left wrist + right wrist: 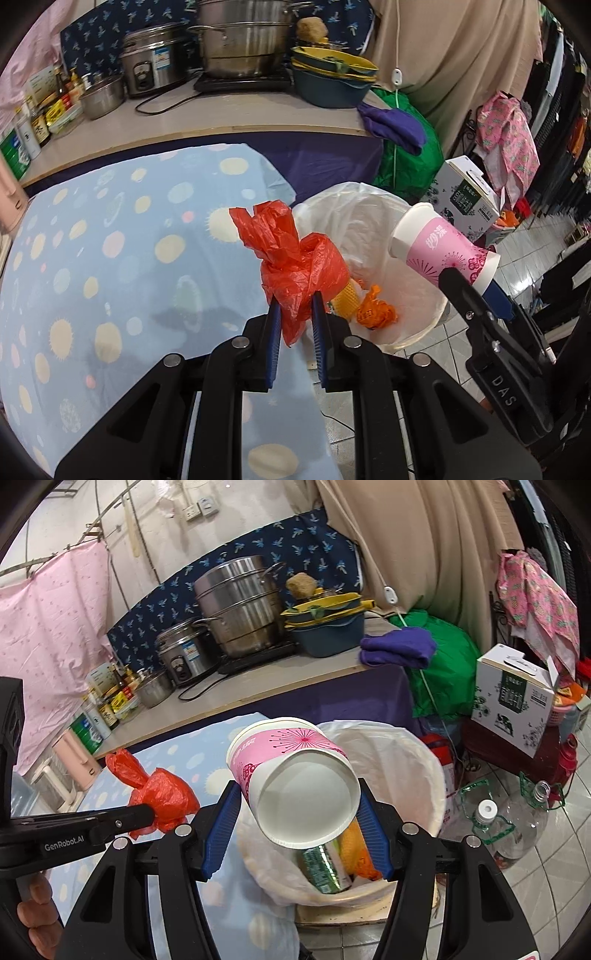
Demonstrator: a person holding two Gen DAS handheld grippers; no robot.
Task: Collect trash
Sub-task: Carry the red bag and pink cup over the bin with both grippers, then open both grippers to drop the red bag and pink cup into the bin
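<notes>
My left gripper [295, 299] is shut on a crumpled red plastic bag [295, 262] and holds it over the table edge, beside the trash bin [413, 266]. The bin has a white liner and holds an orange bag [375, 310] and a yellow item. My right gripper [299, 801] is shut on a pink and white paper cup [295, 768], tilted with its base toward the camera, above the bin [406, 760]. A green can [321, 867] lies inside the bin. The red bag also shows in the right wrist view [162, 797].
A table with a blue spotted cloth [110, 258] lies left of the bin. Behind it a counter [221, 118] carries pots, a rice cooker and bottles. A white carton [513, 698] and plastic bottles [491, 823] stand on the floor at right.
</notes>
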